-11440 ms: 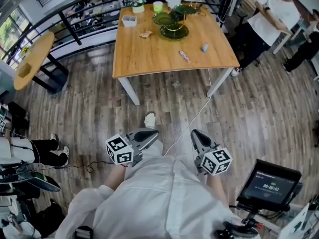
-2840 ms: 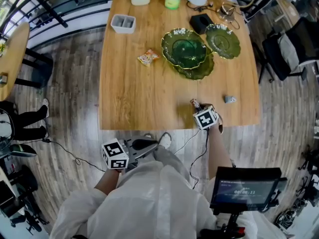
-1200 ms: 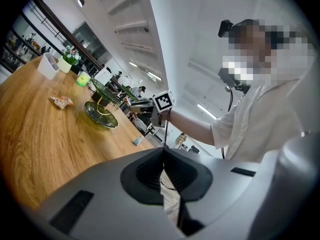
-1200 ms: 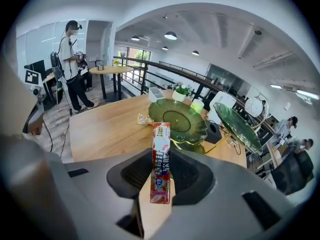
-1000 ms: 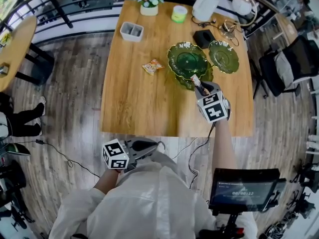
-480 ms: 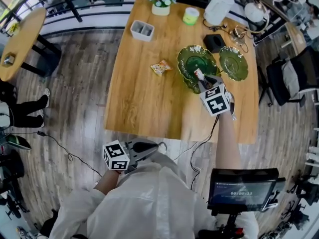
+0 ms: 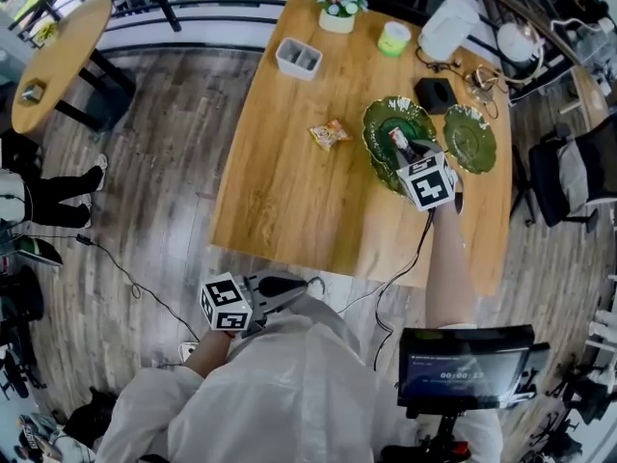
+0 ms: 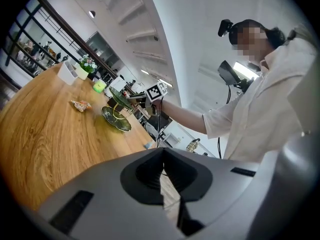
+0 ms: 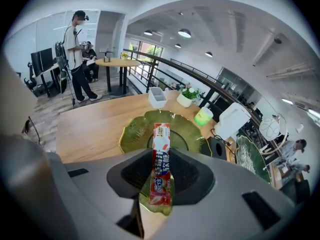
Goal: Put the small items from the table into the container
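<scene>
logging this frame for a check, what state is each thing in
right gripper: shut on the candy stick, over the dish
left gripper: shut, empty, off the table
candy stick: gripped between the jaws, not yet in the dish
dish: on the table, no item seen in it
snack packet: lying on the table, beside the dish
</scene>
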{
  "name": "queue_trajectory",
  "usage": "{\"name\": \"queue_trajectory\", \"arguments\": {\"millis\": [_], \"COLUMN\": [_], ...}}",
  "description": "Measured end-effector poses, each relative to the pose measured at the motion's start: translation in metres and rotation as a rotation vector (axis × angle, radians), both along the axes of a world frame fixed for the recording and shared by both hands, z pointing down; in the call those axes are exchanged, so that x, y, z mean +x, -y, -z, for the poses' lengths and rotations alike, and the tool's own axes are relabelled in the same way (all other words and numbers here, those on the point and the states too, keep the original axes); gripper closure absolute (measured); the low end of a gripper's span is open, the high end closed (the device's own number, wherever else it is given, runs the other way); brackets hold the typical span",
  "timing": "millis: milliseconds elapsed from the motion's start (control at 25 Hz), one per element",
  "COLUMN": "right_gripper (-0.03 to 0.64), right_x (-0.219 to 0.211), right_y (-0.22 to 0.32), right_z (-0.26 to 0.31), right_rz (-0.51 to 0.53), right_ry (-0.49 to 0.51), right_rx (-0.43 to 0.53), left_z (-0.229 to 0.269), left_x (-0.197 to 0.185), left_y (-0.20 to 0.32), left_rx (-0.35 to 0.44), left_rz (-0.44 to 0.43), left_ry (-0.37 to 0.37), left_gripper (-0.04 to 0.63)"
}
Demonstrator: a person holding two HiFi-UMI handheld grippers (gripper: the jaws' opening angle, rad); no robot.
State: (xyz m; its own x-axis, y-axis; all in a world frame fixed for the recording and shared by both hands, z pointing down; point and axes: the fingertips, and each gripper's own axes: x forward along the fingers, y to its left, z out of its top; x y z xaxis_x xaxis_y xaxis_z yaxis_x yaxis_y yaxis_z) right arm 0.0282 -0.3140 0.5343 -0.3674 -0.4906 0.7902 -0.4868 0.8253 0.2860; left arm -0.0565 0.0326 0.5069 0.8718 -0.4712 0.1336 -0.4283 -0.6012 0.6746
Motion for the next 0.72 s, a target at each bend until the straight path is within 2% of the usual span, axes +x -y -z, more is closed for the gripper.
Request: {"name": "queue_trajectory", "arguments": {"millis": [200, 440, 720], "right_gripper": [0.506, 0.506, 0.506], "right_x": [-0.005, -0.019, -0.018], "right_y": [0.012, 0.024, 0.033], "right_z": [-0.001, -0.003, -0.013], "right_rz": [0.004, 0.056, 0.044], "right_ry": [-0.006, -0.068, -0.094], "right_rx": [-0.003, 0.025, -0.008], "left_z": [0.0, -0.001, -0.002], "left_x": [-0.006, -0.009, -0.01], "left_y": [-0.001, 0.003, -0.001], "left_rx": [-0.009, -0.015, -0.019], "left_rz": [0.032, 0.06, 0.076], "left_ry": [0.007, 0.01, 0.011], "left_gripper": [0.589, 0.589, 0.589]}}
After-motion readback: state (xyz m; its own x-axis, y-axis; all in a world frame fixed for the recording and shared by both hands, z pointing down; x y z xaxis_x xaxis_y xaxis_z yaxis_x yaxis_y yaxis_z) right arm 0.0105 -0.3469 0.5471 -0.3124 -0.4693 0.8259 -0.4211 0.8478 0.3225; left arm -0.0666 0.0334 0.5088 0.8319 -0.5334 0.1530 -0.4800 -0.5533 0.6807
